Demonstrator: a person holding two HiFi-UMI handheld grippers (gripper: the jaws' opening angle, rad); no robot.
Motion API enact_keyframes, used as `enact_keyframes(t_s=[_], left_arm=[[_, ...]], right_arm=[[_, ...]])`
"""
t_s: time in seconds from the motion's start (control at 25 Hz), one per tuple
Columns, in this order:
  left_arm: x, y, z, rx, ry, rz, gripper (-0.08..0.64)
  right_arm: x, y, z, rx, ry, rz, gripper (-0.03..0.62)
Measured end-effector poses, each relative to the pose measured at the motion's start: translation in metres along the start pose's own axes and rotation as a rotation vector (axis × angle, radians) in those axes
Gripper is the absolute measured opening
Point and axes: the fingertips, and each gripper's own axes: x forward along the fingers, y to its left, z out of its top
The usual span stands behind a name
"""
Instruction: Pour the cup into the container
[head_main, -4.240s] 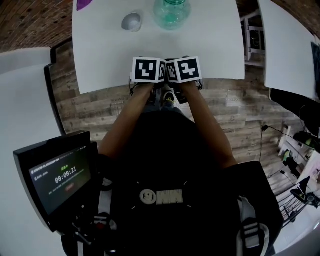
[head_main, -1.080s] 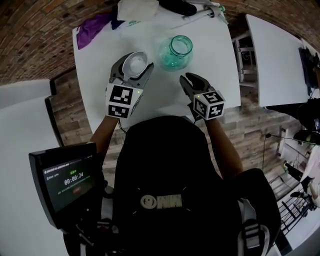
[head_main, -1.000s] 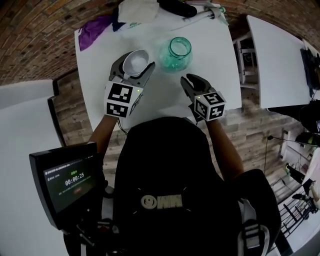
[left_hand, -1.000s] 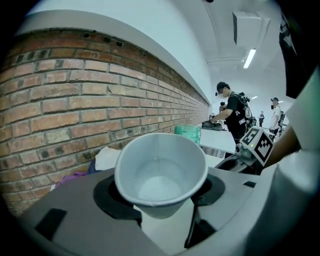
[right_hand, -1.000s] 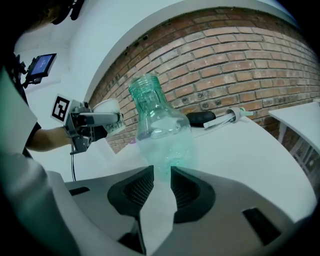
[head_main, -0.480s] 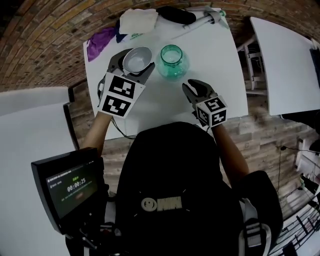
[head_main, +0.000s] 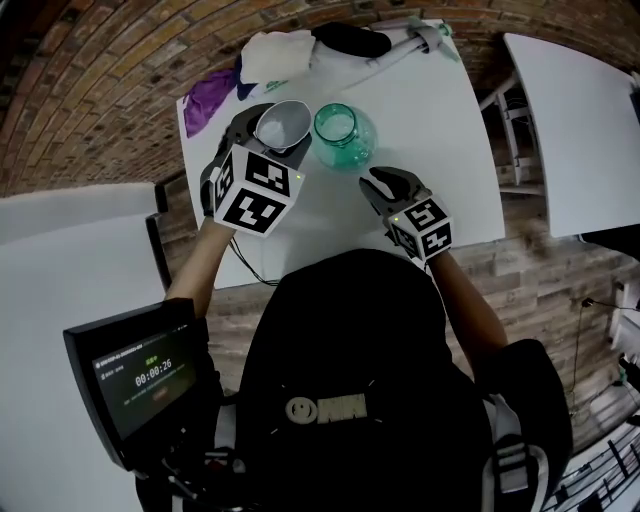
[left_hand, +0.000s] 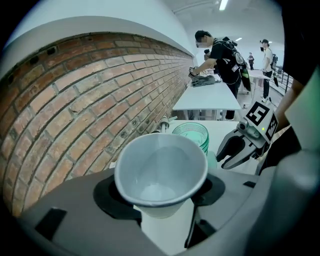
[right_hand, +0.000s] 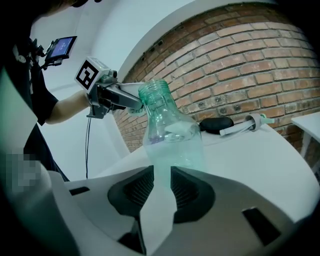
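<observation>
White worktop (head_main: 440, 130): green glass container (head_main: 343, 135) upright mid-surface. Along far edge: purple cloth (head_main: 208, 97), white cloth (head_main: 277, 55), black object (head_main: 352, 40), white tube-like tool (head_main: 400, 45).

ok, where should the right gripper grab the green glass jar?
Likely grip the translucent green glass jar at its narrow neck, right gripper coming level from the person's side: it stands upright, the belly bulges wider, and the white cup crowds its left.
</observation>
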Motion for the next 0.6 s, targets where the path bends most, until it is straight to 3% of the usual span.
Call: enact_keyframes(t_s=[0.28,0.44,0.6], left_arm=[[-0.002,-0.002,0.01,0.074,0.021,0.016,0.29],[0.0,-0.005,0.011,0.112,0.036,0.013,0.29],[0.002,-0.006,0.01,0.13,0.056,0.023,0.29]], right_arm=[[-0.001,0.001,-0.001,0.009,0.003,-0.011,0.087],[-0.005,-0.01,-0.002,-0.008,-0.002,-0.088,0.008],[-0.007,-0.011,-0.012,-0.034,0.022,-0.093,0.008]])
